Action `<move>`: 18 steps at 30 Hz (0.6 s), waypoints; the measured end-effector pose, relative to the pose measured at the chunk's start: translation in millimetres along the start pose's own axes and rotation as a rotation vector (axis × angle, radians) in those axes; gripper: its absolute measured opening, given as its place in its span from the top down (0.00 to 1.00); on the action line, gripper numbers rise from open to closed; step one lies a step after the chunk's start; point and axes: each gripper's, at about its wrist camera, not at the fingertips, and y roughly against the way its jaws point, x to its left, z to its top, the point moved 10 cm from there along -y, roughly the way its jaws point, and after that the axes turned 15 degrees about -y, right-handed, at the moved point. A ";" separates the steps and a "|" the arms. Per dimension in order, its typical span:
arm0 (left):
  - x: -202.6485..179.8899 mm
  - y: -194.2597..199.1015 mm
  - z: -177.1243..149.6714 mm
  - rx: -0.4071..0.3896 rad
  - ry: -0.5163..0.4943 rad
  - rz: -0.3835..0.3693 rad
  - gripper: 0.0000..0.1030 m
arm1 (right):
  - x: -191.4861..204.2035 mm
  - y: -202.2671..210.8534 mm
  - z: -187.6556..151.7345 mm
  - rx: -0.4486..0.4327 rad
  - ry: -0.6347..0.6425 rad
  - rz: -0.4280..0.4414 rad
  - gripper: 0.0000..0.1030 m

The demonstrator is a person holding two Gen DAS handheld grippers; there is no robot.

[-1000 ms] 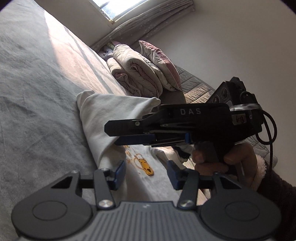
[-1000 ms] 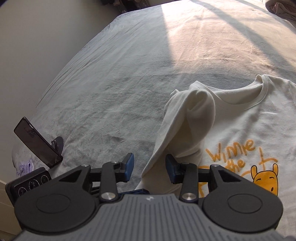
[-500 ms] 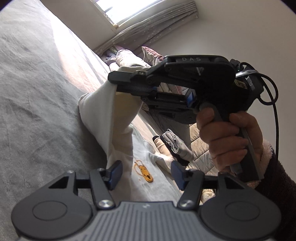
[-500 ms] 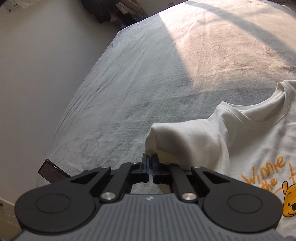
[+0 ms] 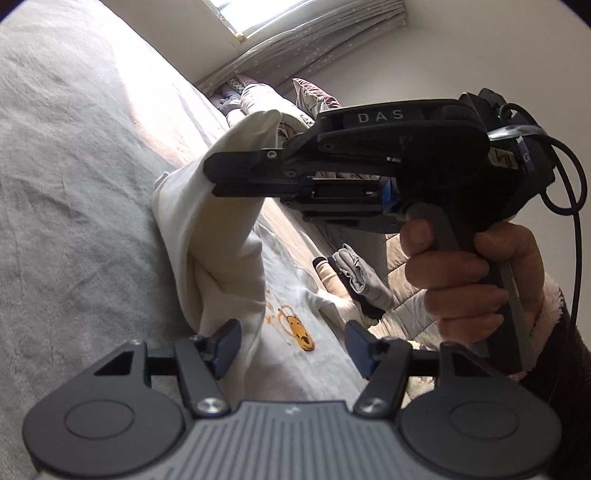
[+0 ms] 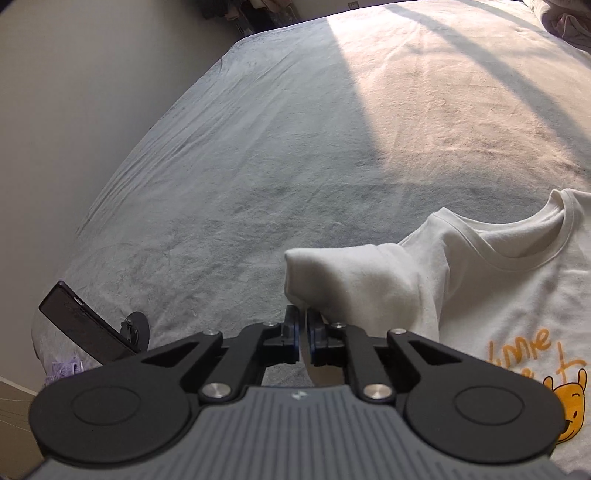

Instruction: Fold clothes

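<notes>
Right claw (image 6: 302, 334) pinches sleeve (image 6: 354, 284).

"DAS" on right gripper (image 5: 221, 177) body; orange "mme" lettering, partly hidden, on T-shirt (image 6: 517, 295).

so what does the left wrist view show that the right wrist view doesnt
Only the left wrist view shows the right gripper from outside with the hand around its handle, the open left gripper, whose jaws are opening with shirt fabric lying between them, the window and a pile of bedding.

Only the right wrist view shows the shirt's collar, the orange lettering and a dark phone on a stand.

Both show the white t-shirt, its sleeve pinched in the right gripper, and the grey bed cover.
</notes>
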 end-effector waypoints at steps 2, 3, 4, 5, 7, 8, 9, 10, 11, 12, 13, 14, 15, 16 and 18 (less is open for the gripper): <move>1.2 0.6 0.6 0.006 0.002 -0.001 0.38 | -1.2 -5.6 -10.3 0.025 0.049 -0.034 0.88; 2.1 1.8 1.5 0.006 0.009 -0.004 0.38 | -0.7 -8.0 -14.7 0.036 0.071 -0.046 0.85; 3.2 2.4 1.8 0.009 0.015 -0.006 0.38 | -0.2 -10.5 -19.2 0.047 0.094 -0.059 0.83; 4.2 2.8 1.6 0.015 0.019 -0.007 0.38 | 0.5 -13.6 -24.0 0.053 0.122 -0.078 0.73; 4.6 3.3 0.3 0.030 0.019 -0.011 0.38 | 2.3 -19.3 -32.0 0.056 0.180 -0.115 0.57; 4.9 3.6 -0.2 0.037 0.019 -0.014 0.38 | 2.7 -22.9 -35.7 0.059 0.214 -0.136 0.56; 4.9 4.5 -1.3 0.048 0.020 -0.015 0.38 | 3.2 -26.7 -39.5 0.065 0.242 -0.157 0.56; 6.1 4.3 -2.1 0.054 0.025 -0.014 0.38 | 2.8 -30.9 -43.1 0.071 0.267 -0.176 0.56; 7.3 4.1 -2.8 0.060 0.031 -0.013 0.38 | 1.8 -34.8 -46.0 0.075 0.291 -0.197 0.56; 8.7 4.0 -3.2 0.064 0.037 -0.013 0.38 | 0.8 -38.7 -48.9 0.078 0.315 -0.218 0.56; 10.2 3.9 -3.6 0.068 0.044 -0.014 0.39 | -0.2 -42.5 -51.5 0.082 0.340 -0.240 0.56; 11.6 4.0 -4.0 0.072 0.050 -0.015 0.40 | -1.2 -46.0 -52.6 0.080 0.371 -0.271 0.56; 12.5 4.6 -4.0 0.075 0.054 -0.016 0.41 | -2.0 -49.3 -53.6 0.081 0.401 -0.300 0.56; 13.2 4.9 -3.7 0.078 0.053 -0.016 0.41 | -2.3 -51.6 -55.5 0.095 0.418 -0.308 0.56; 14.9 6.0 -1.9 0.082 0.058 -0.020 0.41 | -2.8 -56.1 -59.1 0.124 0.450 -0.325 0.56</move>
